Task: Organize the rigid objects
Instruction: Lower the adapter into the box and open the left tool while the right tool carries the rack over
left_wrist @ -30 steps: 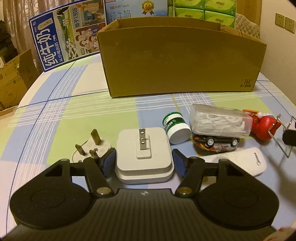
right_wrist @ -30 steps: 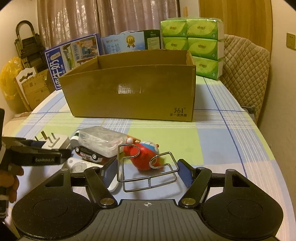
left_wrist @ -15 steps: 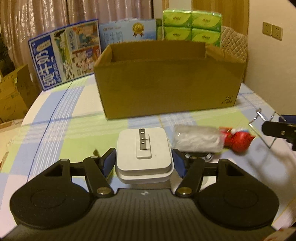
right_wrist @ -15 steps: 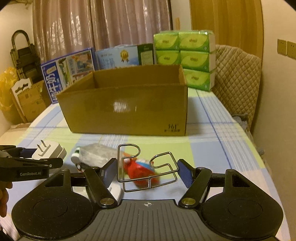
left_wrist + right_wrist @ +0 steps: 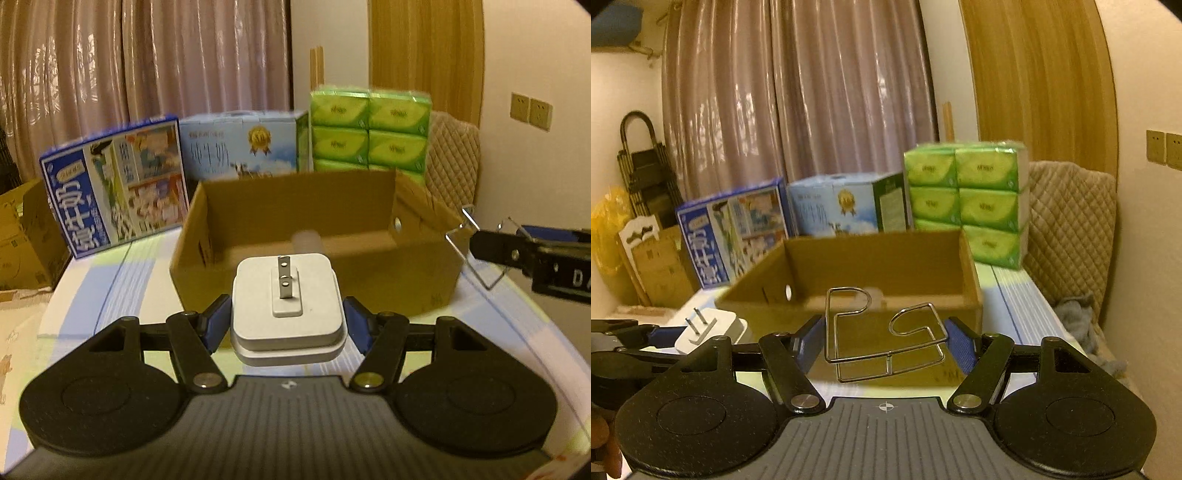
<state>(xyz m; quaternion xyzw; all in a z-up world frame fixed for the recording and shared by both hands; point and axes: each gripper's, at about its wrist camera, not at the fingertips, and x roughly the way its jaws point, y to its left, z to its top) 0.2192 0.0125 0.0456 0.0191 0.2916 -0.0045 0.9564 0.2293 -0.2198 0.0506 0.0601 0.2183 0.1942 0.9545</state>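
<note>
The left gripper (image 5: 286, 325) has its blue pads pressed on both sides of a white charger (image 5: 286, 314), prongs up, held clear of the surface just in front of the box (image 5: 317, 273). The right gripper (image 5: 884, 345) is clamped on a wire rack (image 5: 886, 339), its loops standing upright between the pads, likewise in front of the box. In the left view the right gripper enters from the right edge with the rack beside the box's right corner; in the right view the charger shows at lower left. The box is open-topped brown cardboard, and what shows of its interior is bare. It stands on a table (image 5: 110, 280) covered by a cloth checked in blue, green and white. Behind the box stand two milk cartons (image 5: 118, 184) and a stack of green tissue packs (image 5: 369, 136). A quilted chair back (image 5: 1071, 221) sits at the table's far right. Pink-brown curtains (image 5: 798, 92) hang behind, with a wooden door (image 5: 1034, 81) to their right and wall sockets (image 5: 530, 110) on the right wall. Brown cartons (image 5: 26, 236) stand off the left edge, with a folded ladder (image 5: 642, 166) behind them.
</note>
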